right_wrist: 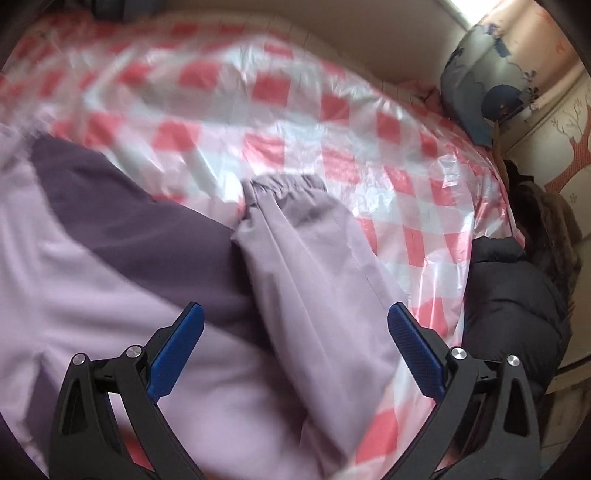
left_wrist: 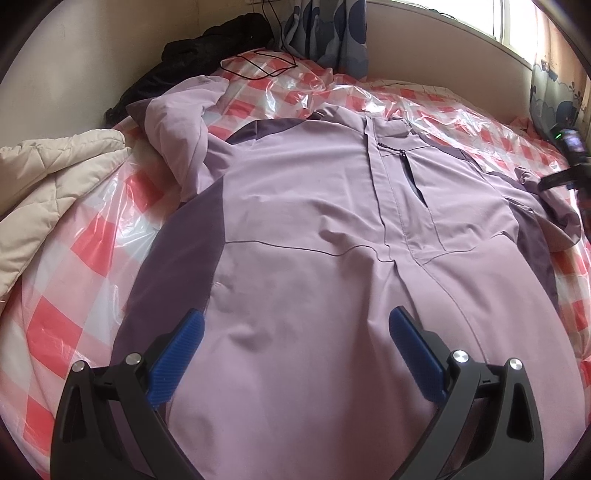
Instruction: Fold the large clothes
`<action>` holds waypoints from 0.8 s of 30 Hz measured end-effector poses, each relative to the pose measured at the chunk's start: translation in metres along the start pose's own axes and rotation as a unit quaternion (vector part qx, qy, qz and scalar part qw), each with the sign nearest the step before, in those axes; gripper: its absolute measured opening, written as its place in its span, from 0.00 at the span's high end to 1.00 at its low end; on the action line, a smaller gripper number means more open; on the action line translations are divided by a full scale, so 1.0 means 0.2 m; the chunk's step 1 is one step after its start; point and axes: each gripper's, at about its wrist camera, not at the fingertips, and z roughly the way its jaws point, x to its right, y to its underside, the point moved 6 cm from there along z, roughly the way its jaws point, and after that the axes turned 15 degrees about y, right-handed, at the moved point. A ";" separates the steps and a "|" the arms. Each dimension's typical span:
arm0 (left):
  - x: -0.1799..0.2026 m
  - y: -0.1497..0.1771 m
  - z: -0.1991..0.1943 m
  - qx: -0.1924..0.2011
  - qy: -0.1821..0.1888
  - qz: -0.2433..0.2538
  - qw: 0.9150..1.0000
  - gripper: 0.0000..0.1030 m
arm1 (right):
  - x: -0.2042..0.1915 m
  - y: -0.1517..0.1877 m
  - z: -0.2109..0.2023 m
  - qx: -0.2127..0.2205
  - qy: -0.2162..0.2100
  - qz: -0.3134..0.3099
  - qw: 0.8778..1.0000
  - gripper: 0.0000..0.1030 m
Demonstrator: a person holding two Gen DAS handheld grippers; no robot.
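Note:
A large lilac jacket (left_wrist: 303, 206) with dark purple side panels lies front up and spread flat on the bed, collar at the far end. Its left sleeve (left_wrist: 177, 147) is bunched up at the far left. My left gripper (left_wrist: 295, 325) is open and empty, just above the jacket's lower front. In the right wrist view my right gripper (right_wrist: 295, 321) is open and empty, its fingers either side of the jacket's right sleeve (right_wrist: 314, 266), whose elastic cuff (right_wrist: 284, 184) points away. That view is blurred. The right gripper's body shows at the far right of the left wrist view (left_wrist: 569, 170).
The bed is covered with a red-and-white checked sheet under clear plastic (left_wrist: 74, 280). A cream quilt (left_wrist: 48, 184) lies at the left, black clothing (left_wrist: 207, 48) at the far corner, a dark puffer jacket (right_wrist: 513, 314) off the right edge, and curtains (left_wrist: 325, 33) behind.

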 end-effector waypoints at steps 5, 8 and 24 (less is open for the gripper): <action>-0.03 0.00 0.02 -0.005 0.005 -0.013 1.000 0.07 | 0.02 0.00 0.22 -0.036 -0.016 0.024 0.999 0.67; -0.03 0.01 0.03 -0.009 0.011 -0.018 1.000 0.07 | 0.31 0.00 0.17 -0.026 -0.058 0.121 0.991 0.85; -0.02 0.04 0.09 -0.025 0.045 -0.041 0.998 0.07 | 1.41 0.84 0.57 -0.102 -0.293 0.606 0.733 0.78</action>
